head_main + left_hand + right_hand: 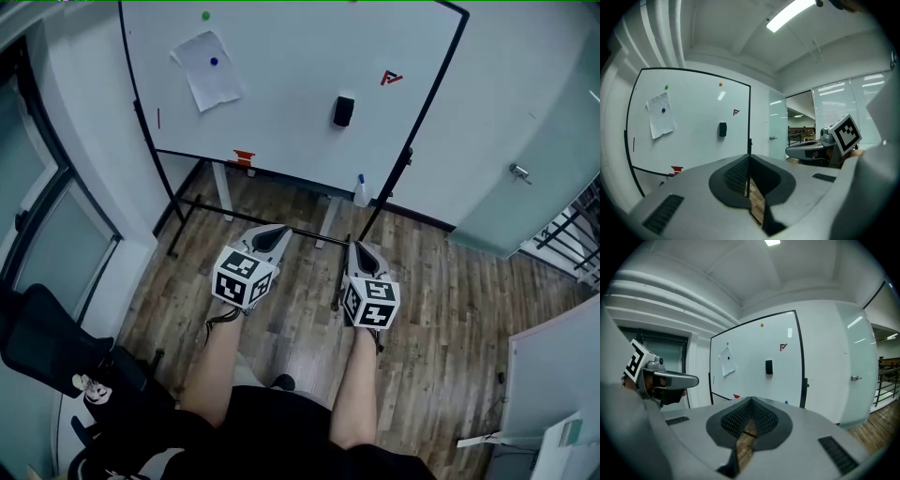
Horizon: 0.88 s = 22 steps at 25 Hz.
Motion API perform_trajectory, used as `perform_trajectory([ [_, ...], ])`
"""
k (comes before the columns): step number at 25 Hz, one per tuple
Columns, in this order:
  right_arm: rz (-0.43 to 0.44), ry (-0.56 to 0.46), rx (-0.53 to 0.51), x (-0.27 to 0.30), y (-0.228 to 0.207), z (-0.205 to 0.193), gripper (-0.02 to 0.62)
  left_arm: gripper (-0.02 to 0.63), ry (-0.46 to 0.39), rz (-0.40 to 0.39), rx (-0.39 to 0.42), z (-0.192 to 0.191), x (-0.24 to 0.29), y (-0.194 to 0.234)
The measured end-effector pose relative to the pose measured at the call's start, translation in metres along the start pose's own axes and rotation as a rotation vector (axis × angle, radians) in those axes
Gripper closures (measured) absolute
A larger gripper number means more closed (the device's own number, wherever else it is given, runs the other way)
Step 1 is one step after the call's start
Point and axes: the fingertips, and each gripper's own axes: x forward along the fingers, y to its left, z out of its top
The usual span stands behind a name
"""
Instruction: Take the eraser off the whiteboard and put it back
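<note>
One eraser (344, 111), two grippers (279, 232) (357, 247) (both closed)

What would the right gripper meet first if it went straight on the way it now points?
Most likely the whiteboard, on bare surface a little left of the black eraser. Nothing shows between the right gripper, jaws shut, and the board, though depth is hard to judge.

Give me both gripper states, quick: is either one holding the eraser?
Left gripper: closed, holding nothing.
Right gripper: closed, holding nothing.
The eraser is on the whiteboard, away from both.
</note>
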Motion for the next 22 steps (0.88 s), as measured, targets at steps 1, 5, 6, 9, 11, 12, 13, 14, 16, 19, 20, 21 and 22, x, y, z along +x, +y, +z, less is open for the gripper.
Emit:
perform_trajectory([
  [1,0.001,0.002,-0.005,-0.002,0.000,0.000,0.571,0.588,-0.001,0.006,-0.004,0.000,-0.001,0.000],
  [5,0.006,0.005,-0.026,-0.012,-0.002,0.003,0.571,0.588,-0.006,0.013,-0.020,0.002,-0.003,-0.004],
  [6,0.009,0.007,-0.031,-0.014,-0.002,0.003,0.571,0.588,-0.009,0.009,-0.024,0.002,-0.003,-0.006],
  [9,0.016,0.014,-0.042,-0.016,-0.001,0.001,0.571,0.588,-0.014,0.000,-0.022,0.004,-0.003,-0.010],
  [11,0.020,0.016,-0.044,-0.015,-0.001,0.000,0.571,0.588,-0.015,-0.002,-0.020,0.005,-0.002,-0.011],
  [12,0.021,0.017,-0.046,-0.015,-0.002,0.000,0.571,0.588,-0.016,-0.002,-0.020,0.005,-0.001,-0.012],
  [13,0.021,0.018,-0.047,-0.015,-0.003,-0.001,0.571,0.588,-0.016,-0.003,-0.021,0.005,0.001,-0.012],
  [14,0.022,0.018,-0.048,-0.014,-0.004,-0.001,0.571,0.588,-0.016,-0.003,-0.023,0.005,0.002,-0.012],
  [16,0.023,0.018,-0.048,-0.013,-0.005,-0.002,0.571,0.588,-0.013,-0.003,-0.021,0.005,0.005,-0.012],
  [19,0.022,0.016,-0.043,-0.011,-0.007,-0.001,0.571,0.588,-0.006,-0.006,-0.014,0.005,0.007,-0.012],
  [20,0.023,0.015,-0.042,-0.010,-0.008,-0.001,0.571,0.588,-0.005,-0.005,-0.012,0.005,0.007,-0.012],
  [21,0.025,0.015,-0.042,-0.010,-0.008,-0.001,0.571,0.588,-0.005,-0.003,-0.011,0.006,0.007,-0.012],
  [22,0.027,0.014,-0.043,-0.010,-0.008,0.000,0.571,0.588,-0.004,-0.002,-0.010,0.006,0.008,-0.012],
])
